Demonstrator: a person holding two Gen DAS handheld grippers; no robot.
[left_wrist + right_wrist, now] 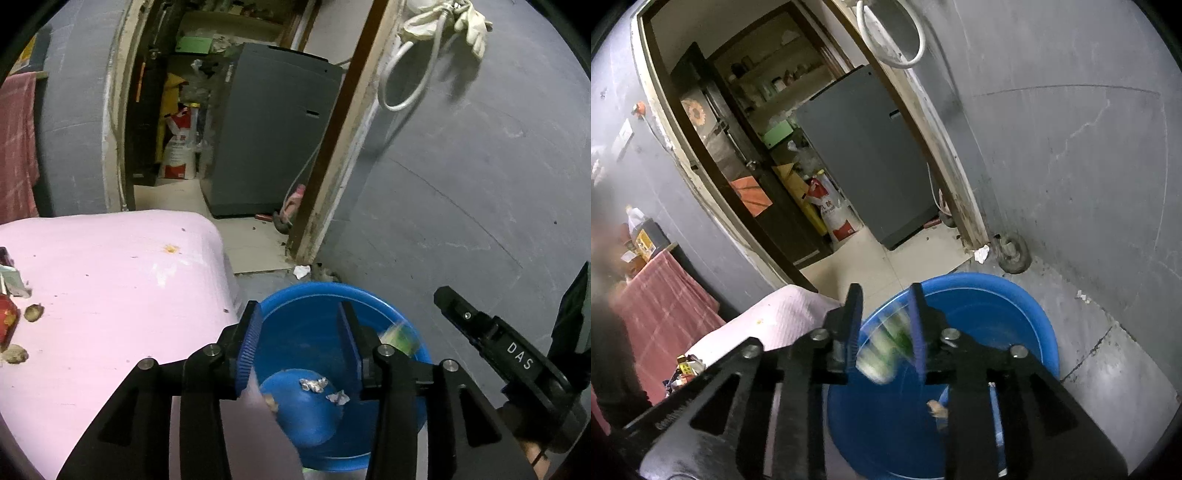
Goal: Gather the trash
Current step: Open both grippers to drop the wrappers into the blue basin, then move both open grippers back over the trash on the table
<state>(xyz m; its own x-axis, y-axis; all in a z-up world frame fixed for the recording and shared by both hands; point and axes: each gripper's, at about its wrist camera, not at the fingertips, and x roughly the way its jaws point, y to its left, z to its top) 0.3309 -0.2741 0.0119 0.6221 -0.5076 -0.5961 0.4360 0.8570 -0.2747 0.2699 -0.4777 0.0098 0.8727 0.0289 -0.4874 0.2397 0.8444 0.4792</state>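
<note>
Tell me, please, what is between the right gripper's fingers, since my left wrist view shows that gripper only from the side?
Observer: A blurred green-and-white item is between the fingers of the right gripper, over the blue tub; the pads do not appear to press it.
Operator: Is there trash on the floor to the tub's right?
Observer: Yes, a small white scrap lies on the grey floor, apart from the tub.
Operator: Is anything standing on the red cloth?
Observer: A bottle stands at its far end, against the wall.
</note>
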